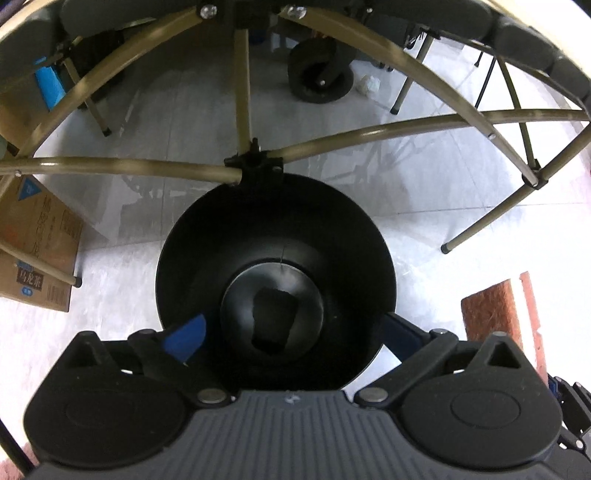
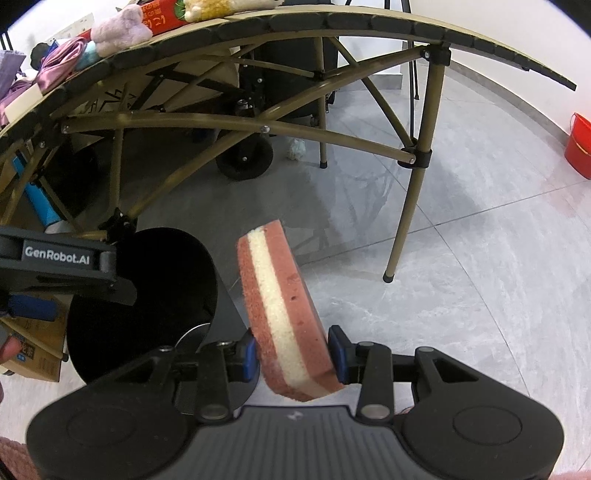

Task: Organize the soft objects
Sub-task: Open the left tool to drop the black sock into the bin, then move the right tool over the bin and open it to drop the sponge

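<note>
- Below, the left gripper (image 1: 284,332) hangs over a black bin (image 1: 275,280) on the floor, its jaws spread wide with nothing between them; a dark square piece (image 1: 272,320) lies on the bin's bottom.
- The right gripper (image 2: 293,354) has its jaws clamped on a pink-and-cream layered sponge (image 2: 284,310), just beside the bin's rim (image 2: 207,258).
- Folding worktop legs (image 2: 410,206) stand behind; bare grey floor (image 2: 461,295) lies open to the right.
- Plush items (image 2: 118,31) sit near the worktop's edge.
</note>
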`<state>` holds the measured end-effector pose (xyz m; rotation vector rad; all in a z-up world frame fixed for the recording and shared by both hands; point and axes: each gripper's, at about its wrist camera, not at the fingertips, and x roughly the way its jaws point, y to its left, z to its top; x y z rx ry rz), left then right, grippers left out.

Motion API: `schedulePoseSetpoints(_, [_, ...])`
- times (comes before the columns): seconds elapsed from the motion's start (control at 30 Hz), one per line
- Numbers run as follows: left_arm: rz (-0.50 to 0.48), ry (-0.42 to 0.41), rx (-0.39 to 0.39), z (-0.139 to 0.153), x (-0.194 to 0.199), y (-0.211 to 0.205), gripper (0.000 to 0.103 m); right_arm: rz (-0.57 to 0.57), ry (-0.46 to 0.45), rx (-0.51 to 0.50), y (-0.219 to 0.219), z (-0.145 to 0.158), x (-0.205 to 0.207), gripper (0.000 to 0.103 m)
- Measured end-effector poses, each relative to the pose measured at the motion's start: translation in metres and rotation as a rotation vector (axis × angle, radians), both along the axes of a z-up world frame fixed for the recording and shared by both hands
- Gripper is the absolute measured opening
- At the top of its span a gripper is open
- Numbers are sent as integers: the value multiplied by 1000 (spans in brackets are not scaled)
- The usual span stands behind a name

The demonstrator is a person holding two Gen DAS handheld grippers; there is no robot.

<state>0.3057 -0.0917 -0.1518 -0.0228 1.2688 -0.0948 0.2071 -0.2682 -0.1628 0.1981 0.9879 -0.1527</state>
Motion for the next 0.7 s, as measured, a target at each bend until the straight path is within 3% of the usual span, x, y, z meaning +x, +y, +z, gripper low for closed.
schedulePoseSetpoints(0.7, [-60, 105, 28, -7, -18, 2, 103, 17, 20, -16, 3, -6, 4, 38])
